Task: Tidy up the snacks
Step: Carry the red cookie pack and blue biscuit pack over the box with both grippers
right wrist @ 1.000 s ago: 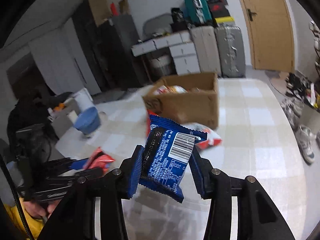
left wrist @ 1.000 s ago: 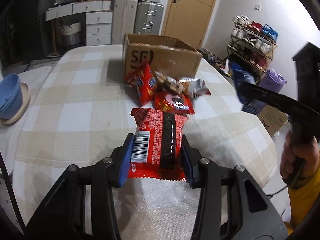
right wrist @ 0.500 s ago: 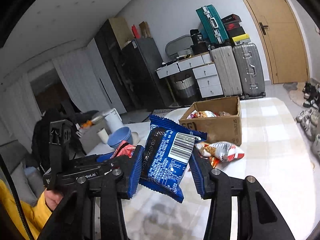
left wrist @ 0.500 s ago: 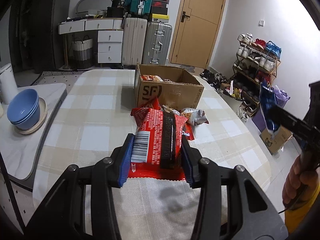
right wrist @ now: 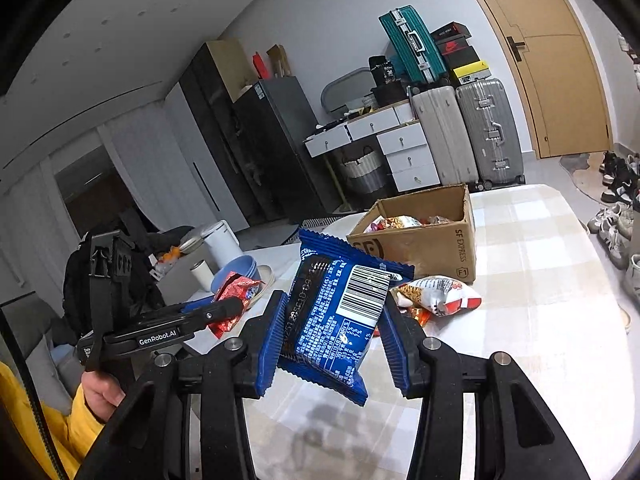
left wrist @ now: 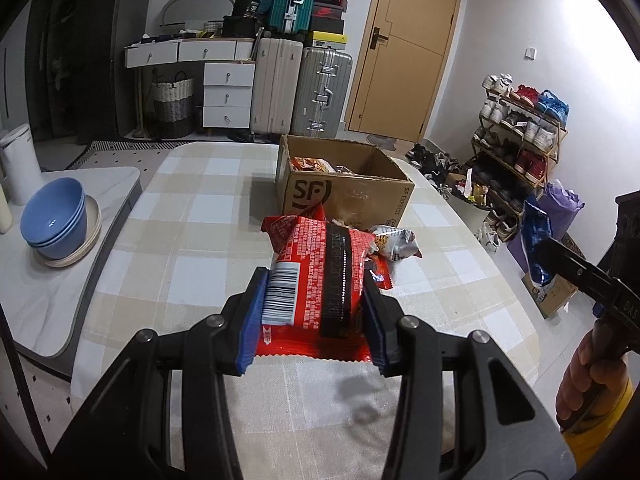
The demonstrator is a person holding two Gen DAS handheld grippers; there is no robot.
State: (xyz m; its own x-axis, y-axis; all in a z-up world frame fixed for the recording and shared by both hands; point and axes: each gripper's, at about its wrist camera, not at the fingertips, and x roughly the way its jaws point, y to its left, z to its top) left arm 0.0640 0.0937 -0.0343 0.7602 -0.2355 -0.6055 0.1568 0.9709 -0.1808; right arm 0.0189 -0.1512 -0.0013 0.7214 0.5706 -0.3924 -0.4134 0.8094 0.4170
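Both grippers have risen; left jaws clamp the red packet (left wrist: 320, 276), right jaws the blue packet (right wrist: 336, 316).

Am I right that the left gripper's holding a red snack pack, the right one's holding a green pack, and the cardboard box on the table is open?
Not quite. The right gripper holds a blue pack, not a green one, as the right wrist view shows. The left gripper does hold a red snack pack, and the cardboard box on the table is open.
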